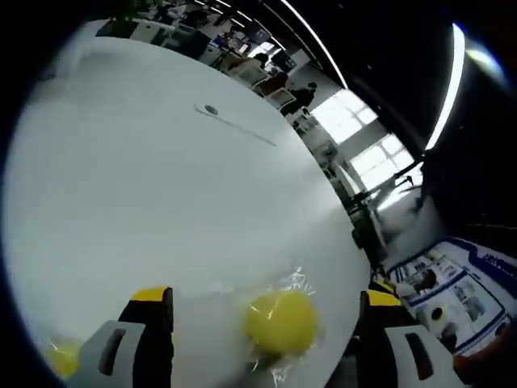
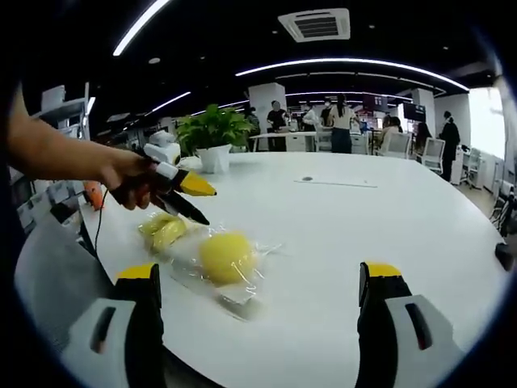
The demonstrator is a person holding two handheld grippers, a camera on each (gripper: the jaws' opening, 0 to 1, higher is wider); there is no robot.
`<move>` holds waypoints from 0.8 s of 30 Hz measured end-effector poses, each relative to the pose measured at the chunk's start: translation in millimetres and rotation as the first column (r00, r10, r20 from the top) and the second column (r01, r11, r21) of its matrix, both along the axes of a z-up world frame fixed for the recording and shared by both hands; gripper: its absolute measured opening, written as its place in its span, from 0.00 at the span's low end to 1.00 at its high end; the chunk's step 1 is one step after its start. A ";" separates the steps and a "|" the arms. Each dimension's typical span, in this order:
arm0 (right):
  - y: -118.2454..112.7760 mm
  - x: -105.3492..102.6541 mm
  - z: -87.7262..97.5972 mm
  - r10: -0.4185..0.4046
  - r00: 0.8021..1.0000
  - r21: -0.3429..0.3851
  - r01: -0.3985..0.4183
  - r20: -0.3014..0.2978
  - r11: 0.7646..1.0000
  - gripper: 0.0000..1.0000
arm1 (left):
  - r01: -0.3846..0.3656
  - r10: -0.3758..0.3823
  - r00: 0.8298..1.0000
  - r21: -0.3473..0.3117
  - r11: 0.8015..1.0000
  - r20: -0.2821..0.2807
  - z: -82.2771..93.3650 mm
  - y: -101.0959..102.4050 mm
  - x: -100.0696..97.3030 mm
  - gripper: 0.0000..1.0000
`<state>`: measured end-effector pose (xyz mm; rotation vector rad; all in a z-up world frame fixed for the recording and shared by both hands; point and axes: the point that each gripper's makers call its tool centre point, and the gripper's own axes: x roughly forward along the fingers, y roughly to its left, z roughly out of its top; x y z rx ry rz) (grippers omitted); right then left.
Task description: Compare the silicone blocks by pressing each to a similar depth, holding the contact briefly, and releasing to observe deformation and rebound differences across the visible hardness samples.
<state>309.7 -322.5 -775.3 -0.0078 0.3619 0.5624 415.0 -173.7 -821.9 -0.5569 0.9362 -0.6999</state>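
Where the large round white table (image 2: 388,234) curves away at the left of the right gripper view, its near edge runs close beside the wrapped samples, while a wide bare stretch of tabletop is seen from centre to right, up to a small round grommet (image 2: 306,179) in the upper middle. At the left of that view a person's hand (image 2: 121,179) is seen gripping the left gripper (image 2: 192,200), whose yellow-tipped and black jaws stand a little apart, angled down to the right above a pale yellow silicone block in clear plastic wrap (image 2: 164,230); whether they touch it cannot be told. Just to the right, a round yellow silicone block in crinkled clear wrap (image 2: 227,257) lies on the table, touching the first one's wrap. Along the bottom, the right gripper (image 2: 260,303) is held low and level, its yellow-capped grey jaws wide apart, with nothing between them and the round block just ahead of the gap.

In the left gripper view the table (image 1: 161,186) is tilted, its edge falling away at the right. At lower left a yellow wrapped piece (image 1: 63,357) is partly seen; at lower centre the round block (image 1: 280,322) lies between the widely parted jaws.
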 end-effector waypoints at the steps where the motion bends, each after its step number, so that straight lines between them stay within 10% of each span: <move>1: 0.2 0.0 0.1 0.001 1.000 0.000 -0.001 0.000 1.000 0.96 | 0.002 -0.002 1.000 0.001 1.000 -0.010 -2.2 -1.2 -0.7 0.95; 24: 1.2 0.3 1.4 0.001 1.000 -0.019 0.000 0.015 1.000 0.96 | -0.033 0.030 0.988 -0.017 0.999 -0.149 -36.6 -13.4 -3.3 0.13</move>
